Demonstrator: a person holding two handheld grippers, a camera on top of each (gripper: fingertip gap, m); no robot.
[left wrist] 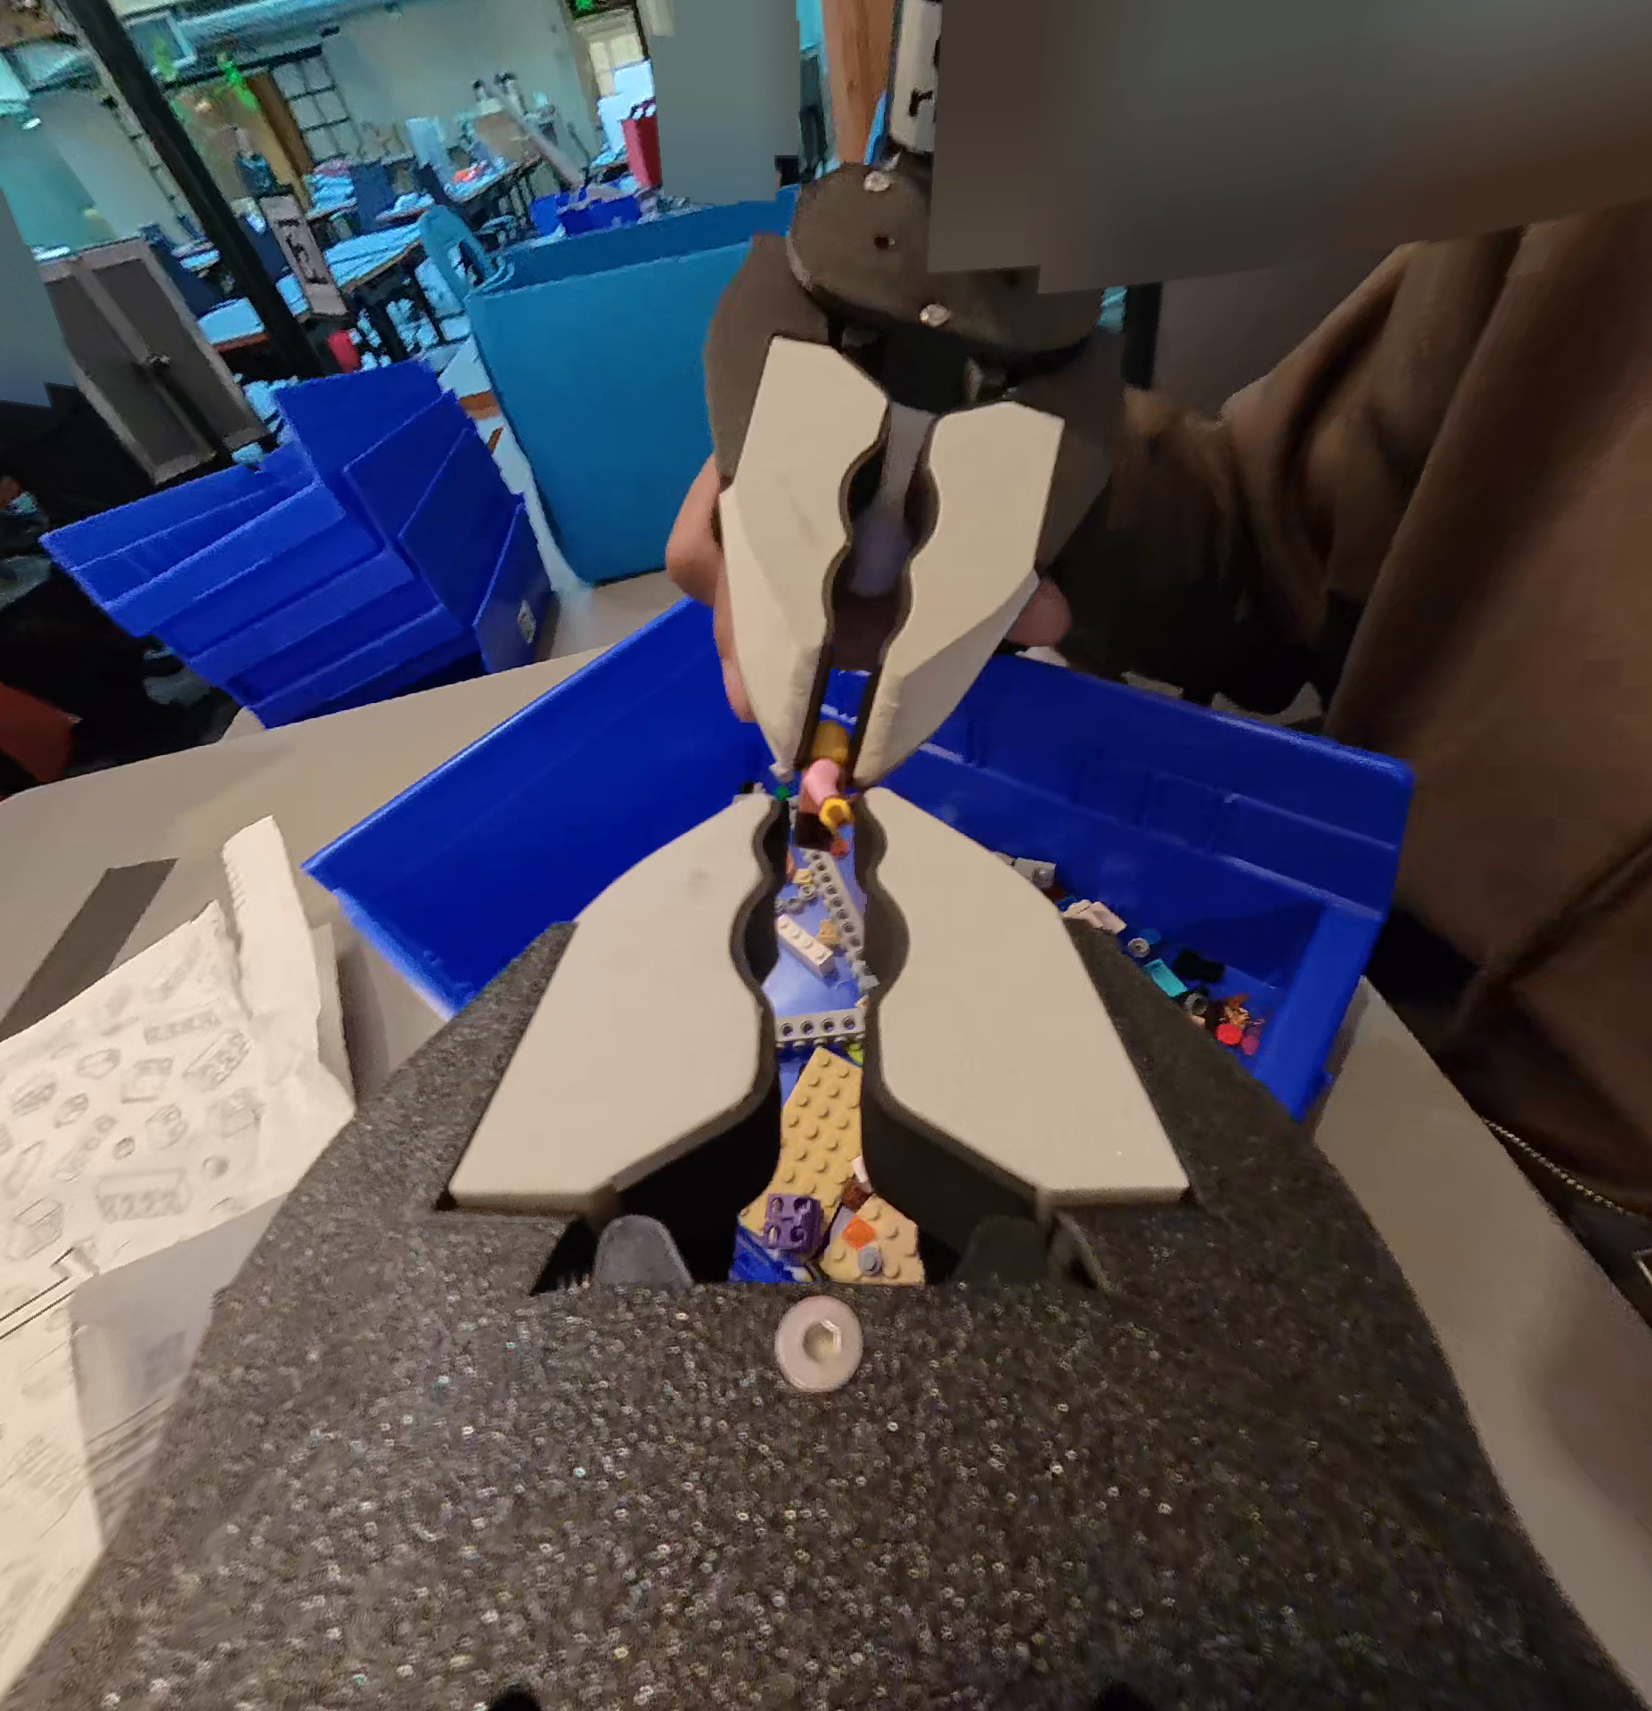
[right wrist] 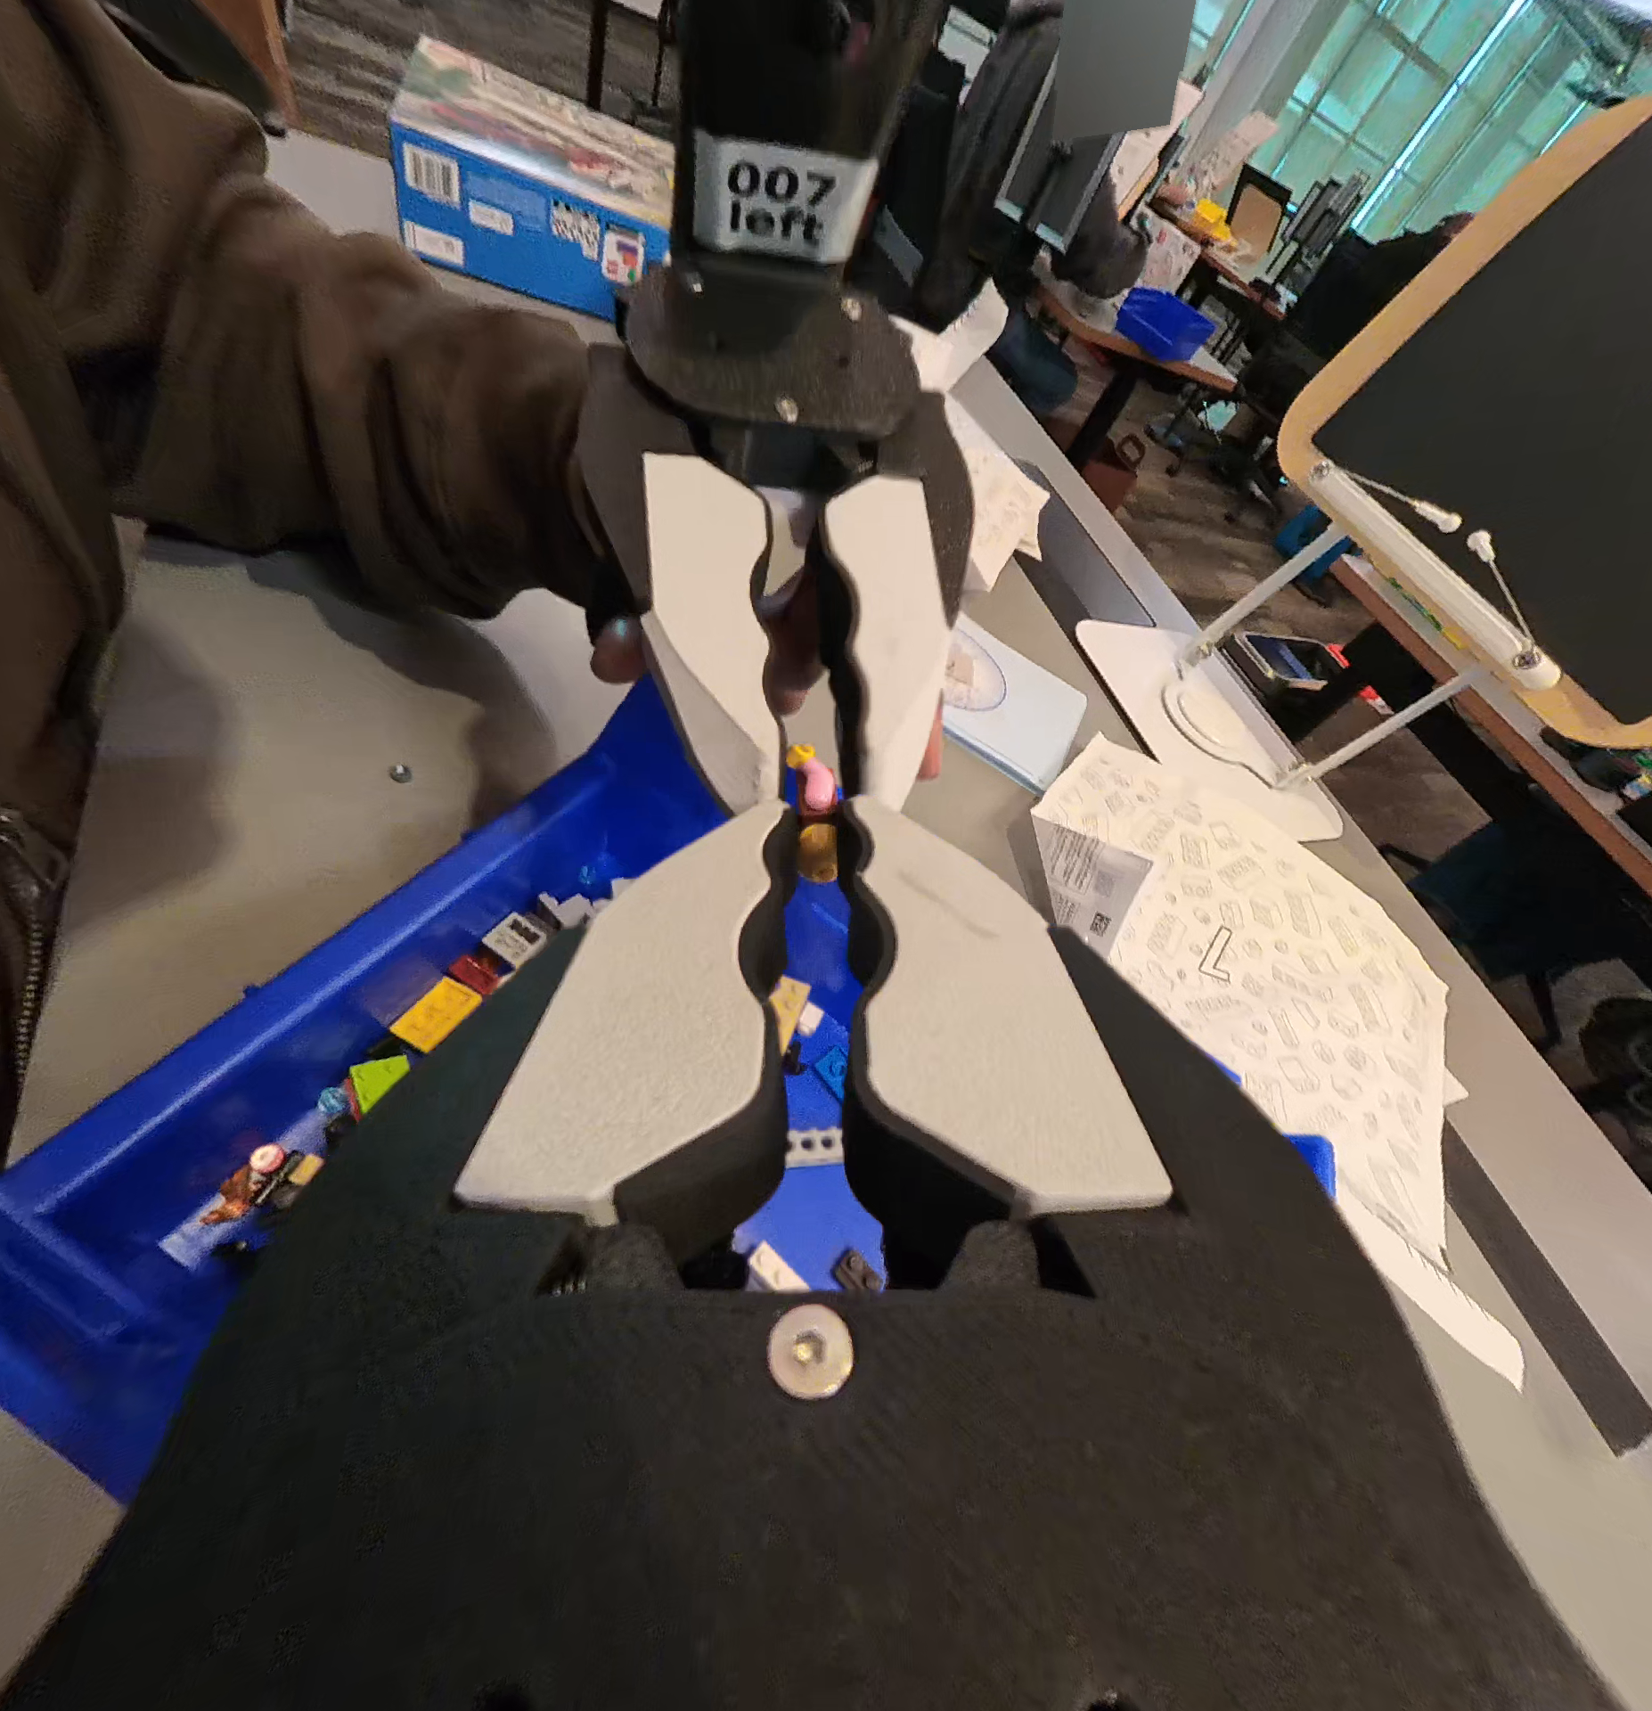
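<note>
A small toy figure (left wrist: pixel 815 787) with a gold head, pink arm, yellow hand and dark brown legs hangs between my two grippers above a blue bin (left wrist: pixel 526 787). My left gripper (left wrist: pixel 818 805) is shut on the figure's dark legs. My right gripper (left wrist: pixel 824 773) comes in from above, tip to tip with the left, and is shut on the gold head. In the right wrist view, the right gripper (right wrist: pixel 818 819) has the gold head (right wrist: pixel 818 847) between its pads. The left gripper (right wrist: pixel 815 787) is opposite it, around the pink arm (right wrist: pixel 815 782).
The bin (right wrist: pixel 109 1296) holds several loose bricks, among them a tan plate (left wrist: pixel 818 1120) and a yellow brick (right wrist: pixel 433 1014). Printed paper (left wrist: pixel 137 1065) (right wrist: pixel 1267 972) lies beside the bin on the grey table. Stacked blue bins (left wrist: pixel 295 555) stand beyond. A white stand base (right wrist: pixel 1202 722) and a blue box (right wrist: pixel 526 194) are nearby. Left and right tips are no more than a few centimetres apart.
</note>
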